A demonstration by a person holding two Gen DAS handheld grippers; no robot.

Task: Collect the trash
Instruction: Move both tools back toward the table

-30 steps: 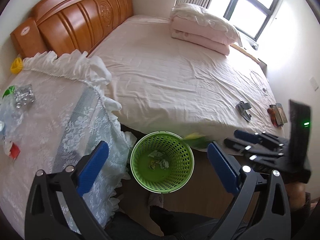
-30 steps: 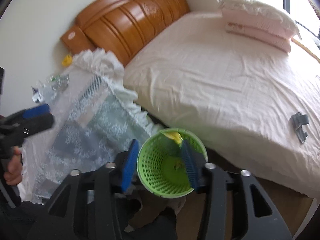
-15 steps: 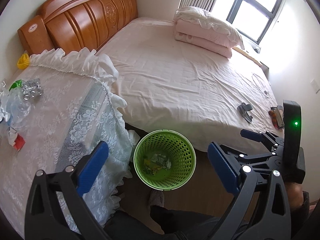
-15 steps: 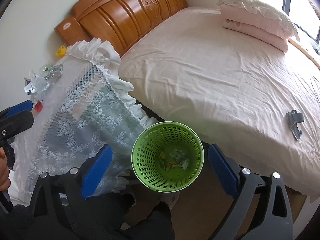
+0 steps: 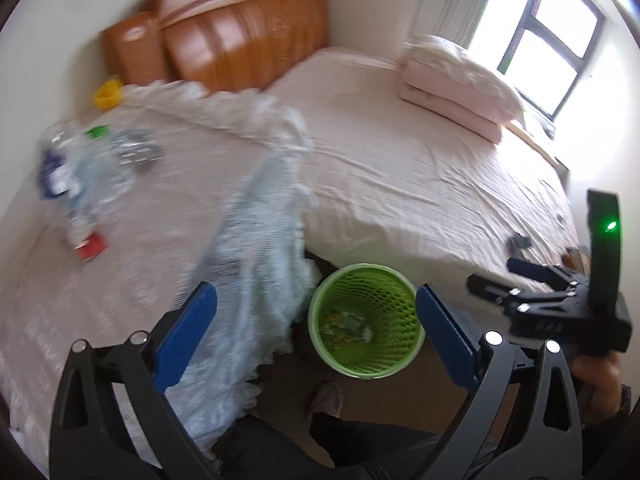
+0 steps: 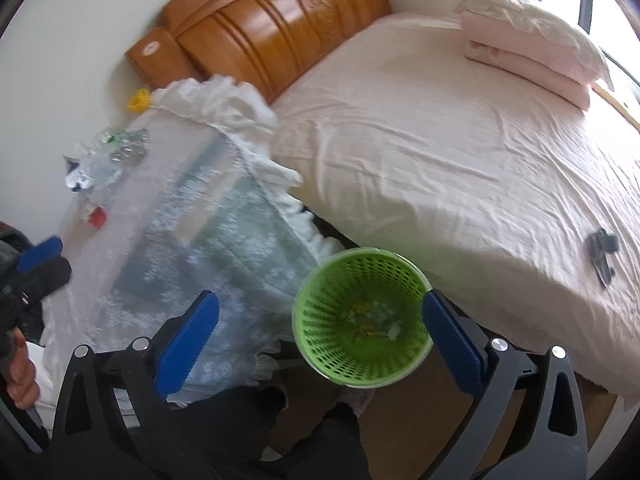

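Your right tool (image 6: 320,330) is spread wide and grasps nothing; its jaws have just been opening, and only air lies between the blue pads. Your left tool (image 5: 316,328) is likewise released, empty, touching nothing.

Take the green basket (image 6: 320,344) as the landmark. It stands on the floor below both tools, showing between the pads in each wrist view, nearer the right-hand pad. Scraps of trash (image 6: 374,322) lie on its bottom.

Up and left of the basket, on the lace-covered worktop (image 6: 168,216), more trash lies well apart from both tools: a crushed clear bottle (image 5: 86,168) with a green cap, a crumpled foil piece (image 6: 130,146), a small red scrap (image 5: 93,246) and a yellow thing (image 6: 139,100) near the wall.

Right of the basket is the bed (image 6: 460,152), with a wooden headboard (image 6: 272,24), folded pink bedding (image 6: 532,40) and a grey clip (image 6: 602,246) on the sheet. A window (image 5: 548,36) lies beyond.
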